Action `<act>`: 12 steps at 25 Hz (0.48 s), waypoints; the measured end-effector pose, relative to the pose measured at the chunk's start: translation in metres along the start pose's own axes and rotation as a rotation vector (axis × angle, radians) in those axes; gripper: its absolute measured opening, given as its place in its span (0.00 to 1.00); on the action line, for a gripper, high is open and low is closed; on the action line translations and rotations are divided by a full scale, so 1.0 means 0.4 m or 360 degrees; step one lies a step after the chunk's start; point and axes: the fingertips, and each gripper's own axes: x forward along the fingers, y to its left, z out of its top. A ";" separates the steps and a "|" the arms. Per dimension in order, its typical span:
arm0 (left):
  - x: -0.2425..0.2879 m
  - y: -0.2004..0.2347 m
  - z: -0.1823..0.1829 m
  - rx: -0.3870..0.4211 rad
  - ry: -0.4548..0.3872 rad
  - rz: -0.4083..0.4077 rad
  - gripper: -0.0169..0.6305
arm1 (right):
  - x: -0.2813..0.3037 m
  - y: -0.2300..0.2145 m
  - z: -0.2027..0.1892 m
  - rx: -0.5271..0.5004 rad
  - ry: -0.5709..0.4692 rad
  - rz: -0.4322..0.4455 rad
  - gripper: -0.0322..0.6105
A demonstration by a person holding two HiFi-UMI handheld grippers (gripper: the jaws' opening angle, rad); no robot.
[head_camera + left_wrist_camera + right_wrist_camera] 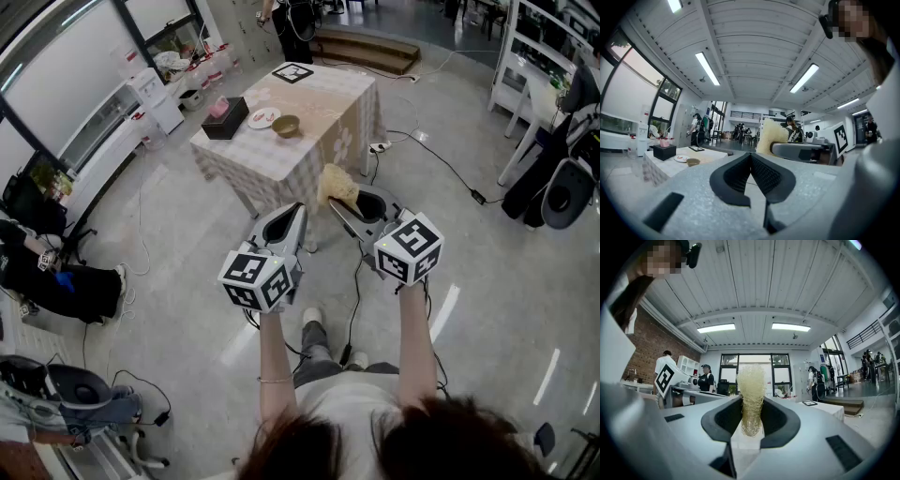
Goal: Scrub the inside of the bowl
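A small brown bowl stands on a table with a pale checked cloth, far ahead of both grippers; it also shows small at the left in the left gripper view as the bowl. My right gripper is shut on a pale yellow mesh scrubber, whose strands stick up between the pads in the right gripper view, scrubber. My left gripper is shut with nothing between its pads. Both are held level at chest height, side by side, short of the table.
On the table sit a black tissue box, a white plate and a marker board. Cables run over the floor by the table. Chairs and bags stand at left and right. People stand in the background.
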 end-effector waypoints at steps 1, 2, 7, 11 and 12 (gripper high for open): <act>0.001 -0.002 -0.002 -0.0003 0.0002 0.0001 0.05 | -0.004 -0.001 -0.001 0.0001 0.0001 0.0002 0.20; 0.003 -0.004 -0.004 -0.0007 0.0004 0.0001 0.05 | -0.006 -0.002 -0.001 0.0003 0.0002 0.0004 0.20; 0.015 -0.009 -0.009 -0.0014 0.0009 -0.0007 0.05 | -0.010 -0.009 -0.006 0.0006 0.0008 0.0008 0.20; 0.022 -0.012 -0.014 -0.0006 0.0015 -0.0005 0.05 | -0.014 -0.020 -0.003 0.0021 -0.0004 0.0002 0.20; 0.023 -0.012 -0.015 -0.0006 0.0018 -0.0005 0.05 | -0.013 -0.023 -0.003 0.0028 -0.0005 -0.0003 0.20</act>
